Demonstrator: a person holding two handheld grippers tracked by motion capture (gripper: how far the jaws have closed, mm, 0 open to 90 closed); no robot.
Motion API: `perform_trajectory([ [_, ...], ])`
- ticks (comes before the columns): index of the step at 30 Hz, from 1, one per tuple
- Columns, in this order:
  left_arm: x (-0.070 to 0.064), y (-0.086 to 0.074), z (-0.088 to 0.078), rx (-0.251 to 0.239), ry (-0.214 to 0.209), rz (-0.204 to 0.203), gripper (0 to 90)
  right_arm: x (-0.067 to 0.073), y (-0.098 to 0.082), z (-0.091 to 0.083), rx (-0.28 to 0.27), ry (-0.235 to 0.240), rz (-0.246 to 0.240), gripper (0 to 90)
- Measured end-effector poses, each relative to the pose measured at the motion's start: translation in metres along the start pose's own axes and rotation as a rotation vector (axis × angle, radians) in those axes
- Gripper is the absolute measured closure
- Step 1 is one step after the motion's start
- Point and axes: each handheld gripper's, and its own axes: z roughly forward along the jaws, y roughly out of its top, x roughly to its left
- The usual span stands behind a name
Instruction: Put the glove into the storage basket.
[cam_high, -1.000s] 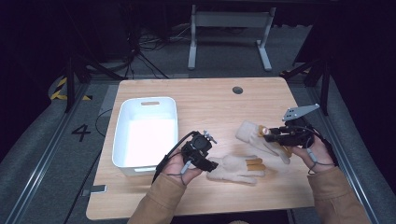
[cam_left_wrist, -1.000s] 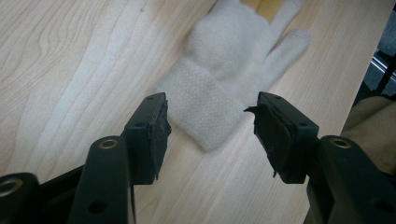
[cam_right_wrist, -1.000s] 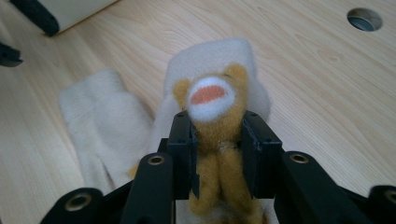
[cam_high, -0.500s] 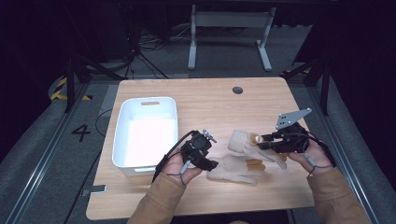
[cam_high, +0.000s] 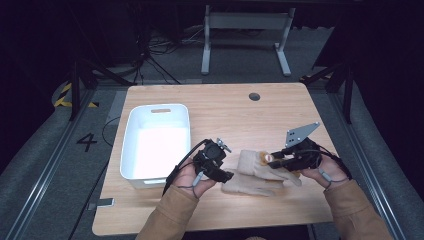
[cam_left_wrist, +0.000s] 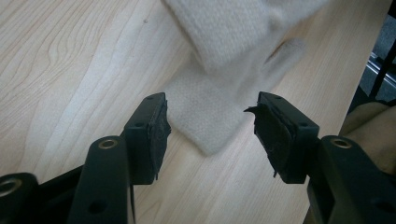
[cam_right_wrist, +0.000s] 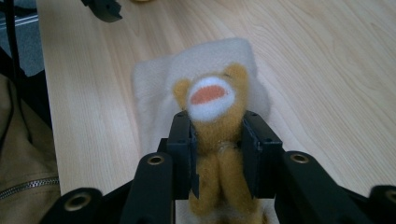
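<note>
In right claw (cam_right_wrist: 217, 154), tan plush toy (cam_right_wrist: 212, 109), white muzzle

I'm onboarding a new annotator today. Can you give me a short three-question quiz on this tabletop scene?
1. What does the right gripper hold?
2. True or false: the left gripper is clamped on the cream glove.
3. Where does the white bin stand: A) at the person's left, B) at the person's right, C) on the floor?

Key: 1. An orange plush toy, pinched between its jaws, above the glove. 2. False; its jaws stand open around the glove's cuff. 3. A.
</note>
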Motion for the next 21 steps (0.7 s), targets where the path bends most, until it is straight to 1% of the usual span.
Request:
perform_trajectory([
  [6,0.0,0.0,0.0,-0.001,0.002,0.0,44.8,0.005,0.002,0.013,0.014,0.041,-0.036,67.8],
  [10,0.0,0.0,0.0,0.001,0.003,0.0,44.8,0.01,0.004,0.02,0.008,0.073,-0.055,67.7],
  [14,-0.001,0.0,0.001,0.005,-0.001,0.004,45.0,0.01,0.004,0.028,0.0,0.103,-0.076,67.6],
  [15,-0.001,0.0,0.002,0.008,-0.001,0.008,45.2,0.01,0.003,0.03,0.004,0.111,-0.074,67.5],
  [21,-0.001,0.0,0.003,0.01,-0.002,0.006,45.1,0.012,0.002,0.046,0.017,0.117,-0.076,66.9],
])
